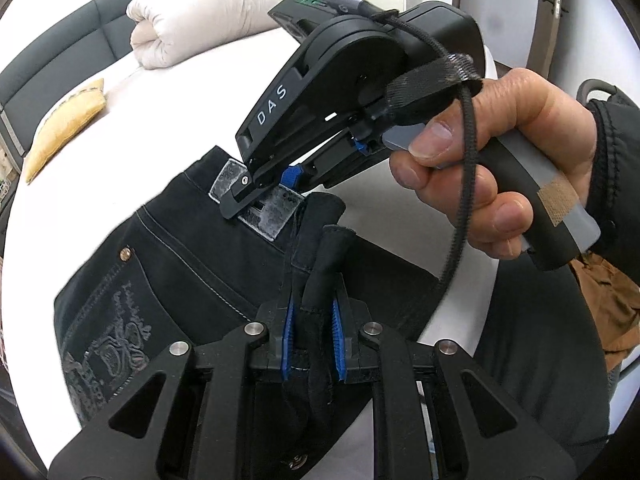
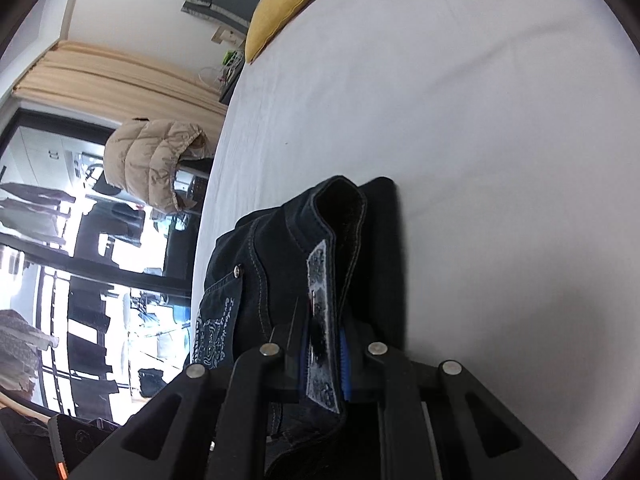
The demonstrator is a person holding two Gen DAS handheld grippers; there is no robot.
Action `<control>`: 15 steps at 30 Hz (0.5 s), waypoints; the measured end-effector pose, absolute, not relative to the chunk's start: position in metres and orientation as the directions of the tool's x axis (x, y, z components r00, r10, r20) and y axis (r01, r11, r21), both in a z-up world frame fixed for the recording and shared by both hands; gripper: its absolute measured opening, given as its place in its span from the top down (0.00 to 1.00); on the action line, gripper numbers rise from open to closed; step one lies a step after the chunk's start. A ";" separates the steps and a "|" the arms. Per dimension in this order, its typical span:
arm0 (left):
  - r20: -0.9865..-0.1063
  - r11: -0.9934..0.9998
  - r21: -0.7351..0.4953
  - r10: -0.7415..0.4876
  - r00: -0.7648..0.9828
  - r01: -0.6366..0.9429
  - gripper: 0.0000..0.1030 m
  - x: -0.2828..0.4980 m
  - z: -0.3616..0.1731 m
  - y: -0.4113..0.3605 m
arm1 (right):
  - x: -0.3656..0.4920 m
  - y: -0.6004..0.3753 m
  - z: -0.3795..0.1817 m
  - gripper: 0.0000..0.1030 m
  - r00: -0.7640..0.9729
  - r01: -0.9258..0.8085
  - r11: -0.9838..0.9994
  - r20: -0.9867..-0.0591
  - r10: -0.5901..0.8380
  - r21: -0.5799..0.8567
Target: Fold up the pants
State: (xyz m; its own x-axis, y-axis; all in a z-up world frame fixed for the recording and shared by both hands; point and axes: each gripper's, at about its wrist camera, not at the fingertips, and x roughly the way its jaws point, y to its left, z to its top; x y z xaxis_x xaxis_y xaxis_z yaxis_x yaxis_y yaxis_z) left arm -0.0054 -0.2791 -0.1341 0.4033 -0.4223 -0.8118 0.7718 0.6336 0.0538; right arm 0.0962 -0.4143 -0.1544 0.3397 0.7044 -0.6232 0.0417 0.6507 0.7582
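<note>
The left gripper (image 1: pixel 314 334) has its jaws drawn close together, the blue pads (image 1: pixel 289 332) pressing from both sides on a bunched fold of dark cloth that rises up between them. Ahead of these jaws and slightly above, the right gripper (image 1: pixel 262 196) points down and to the left, its jaws clamped on a grey patch at the cloth's edge. The right hand (image 1: pixel 492 160) wraps the handle behind it, thumb on top, fingers curled beneath, a dark sleeve at the wrist. In the right wrist view the right gripper (image 2: pixel 324 354) shows both jaws pinched on the patch.
</note>
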 end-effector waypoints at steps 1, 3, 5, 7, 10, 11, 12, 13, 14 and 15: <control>-0.813 0.635 0.053 -0.421 0.402 0.771 0.86 -0.005 -0.137 -0.280 | 0.094 -0.416 -0.159 0.86 0.345 0.053 0.644 -0.619 0.706 0.763; -0.811 0.643 0.028 -0.433 0.393 0.766 0.86 -0.003 -0.141 -0.278 | 0.090 -0.424 -0.171 0.86 0.356 0.075 0.614 -0.596 0.719 0.786; -0.808 0.648 -0.031 -0.465 0.363 0.761 0.78 0.000 -0.140 -0.270 | 0.086 -0.431 -0.181 0.85 0.372 0.091 0.560 -0.549 0.748 0.824; -0.811 0.653 -0.104 -0.492 0.315 0.751 0.74 0.003 -0.130 -0.254 | 0.080 -0.434 -0.182 0.80 0.383 0.098 0.536 -0.529 0.757 0.838; -0.786 0.671 -0.264 -0.567 0.249 0.693 0.73 0.009 -0.107 -0.215 | 0.069 -0.437 -0.163 0.70 0.415 0.111 0.597 -0.583 0.698 0.794; -0.770 0.678 -0.295 -0.586 0.252 0.673 0.71 0.010 -0.098 -0.199 | 0.065 -0.439 -0.156 0.69 0.426 0.115 0.621 -0.603 0.675 0.776; -0.758 0.688 -0.316 -0.597 0.262 0.654 0.69 0.011 -0.091 -0.183 | 0.061 -0.439 -0.148 0.67 0.432 0.116 0.649 -0.626 0.649 0.752; -0.745 0.702 -0.336 -0.606 0.279 0.627 0.57 0.017 -0.086 -0.166 | 0.057 -0.439 -0.138 0.67 0.438 0.119 0.678 -0.651 0.620 0.725; -0.732 0.723 -0.359 -0.610 0.302 0.591 0.48 0.025 -0.083 -0.149 | 0.054 -0.437 -0.132 0.67 0.443 0.112 0.677 -0.647 0.621 0.727; -0.722 0.736 -0.376 -0.613 0.320 0.563 0.48 0.032 -0.083 -0.138 | 0.053 -0.434 -0.126 0.68 0.446 0.089 0.663 -0.625 0.641 0.743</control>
State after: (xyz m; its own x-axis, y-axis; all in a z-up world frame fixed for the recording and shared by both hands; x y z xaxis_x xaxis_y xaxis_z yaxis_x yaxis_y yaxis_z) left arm 0.0317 -0.1375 -0.0834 0.3201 -0.6133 -0.7220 0.5628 0.7362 -0.3758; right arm 0.0529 -0.4338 -0.1257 0.4459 0.6410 -0.6248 0.0888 0.6629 0.7434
